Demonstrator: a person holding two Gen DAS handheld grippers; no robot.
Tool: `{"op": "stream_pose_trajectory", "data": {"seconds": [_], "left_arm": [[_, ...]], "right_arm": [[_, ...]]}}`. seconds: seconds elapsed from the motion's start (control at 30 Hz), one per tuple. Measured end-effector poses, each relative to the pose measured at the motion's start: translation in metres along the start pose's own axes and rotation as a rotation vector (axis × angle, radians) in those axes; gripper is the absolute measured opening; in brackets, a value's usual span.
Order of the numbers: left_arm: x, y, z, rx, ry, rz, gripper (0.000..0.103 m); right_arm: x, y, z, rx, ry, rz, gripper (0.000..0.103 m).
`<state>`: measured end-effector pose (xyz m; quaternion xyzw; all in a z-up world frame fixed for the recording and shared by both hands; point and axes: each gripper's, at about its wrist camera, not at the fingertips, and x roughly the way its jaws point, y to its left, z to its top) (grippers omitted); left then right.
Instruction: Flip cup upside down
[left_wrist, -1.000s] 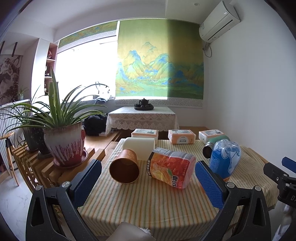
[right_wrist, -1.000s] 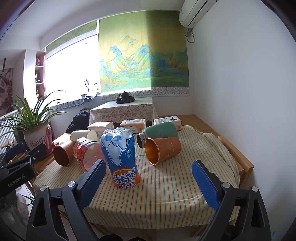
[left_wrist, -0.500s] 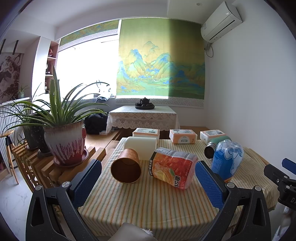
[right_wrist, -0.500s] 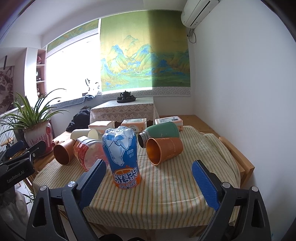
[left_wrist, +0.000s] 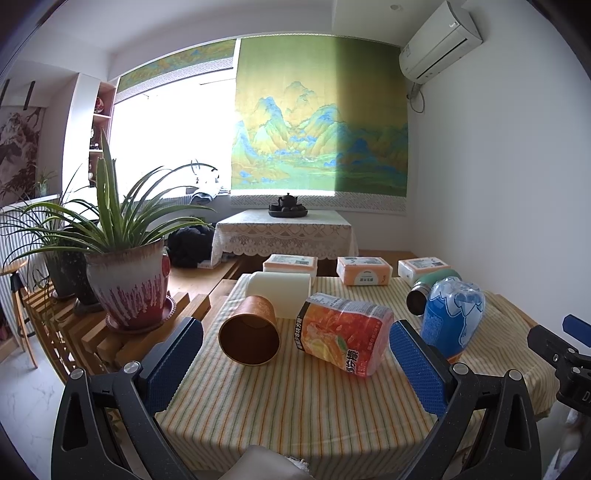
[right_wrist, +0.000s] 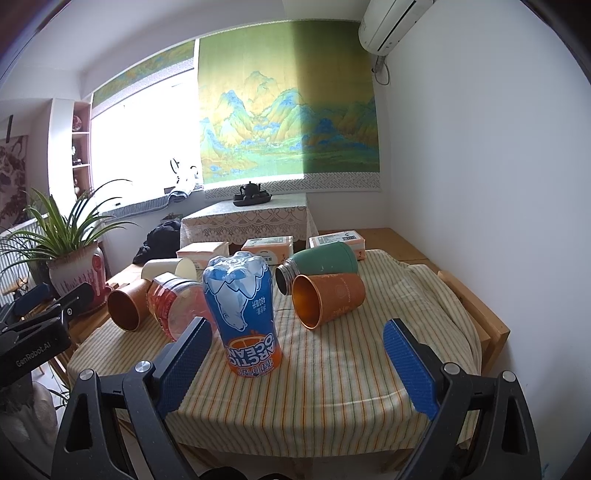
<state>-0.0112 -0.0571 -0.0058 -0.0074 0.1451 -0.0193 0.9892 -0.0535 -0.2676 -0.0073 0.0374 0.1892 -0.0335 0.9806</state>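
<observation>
Several cups lie on their sides on the striped tablecloth (left_wrist: 295, 398). A brown paper cup (left_wrist: 249, 339) lies with its mouth toward me, just ahead of my open left gripper (left_wrist: 295, 360). A cream cup (left_wrist: 280, 293) lies behind it. In the right wrist view an orange metal cup (right_wrist: 327, 297) lies ahead of my open right gripper (right_wrist: 297, 356), with a green flask (right_wrist: 317, 264) behind it. The brown paper cup (right_wrist: 127, 304) shows at the left there. Both grippers hold nothing.
An orange snack bag (left_wrist: 341, 334) lies mid-table. A blue bottle pack (right_wrist: 245, 314) stands inverted near the right gripper's left finger. Tissue packs (left_wrist: 364, 270) line the far edge. A potted plant (left_wrist: 127, 284) stands on a wooden rack at the left. The wall is close on the right.
Both views have shifted slightly; the table objects sit a little to the right in the frames. Nothing on the table moved and both grippers stay open.
</observation>
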Motion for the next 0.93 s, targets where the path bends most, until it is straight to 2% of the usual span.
{"op": "stream_pose_trajectory", "data": {"seconds": [0.93], "left_arm": [[0.0068, -0.0026, -0.0027, 0.007, 0.010, 0.005, 0.102]], "right_arm": [[0.0061, -0.0028, -0.0015, 0.009, 0.018, 0.006, 0.092]]}}
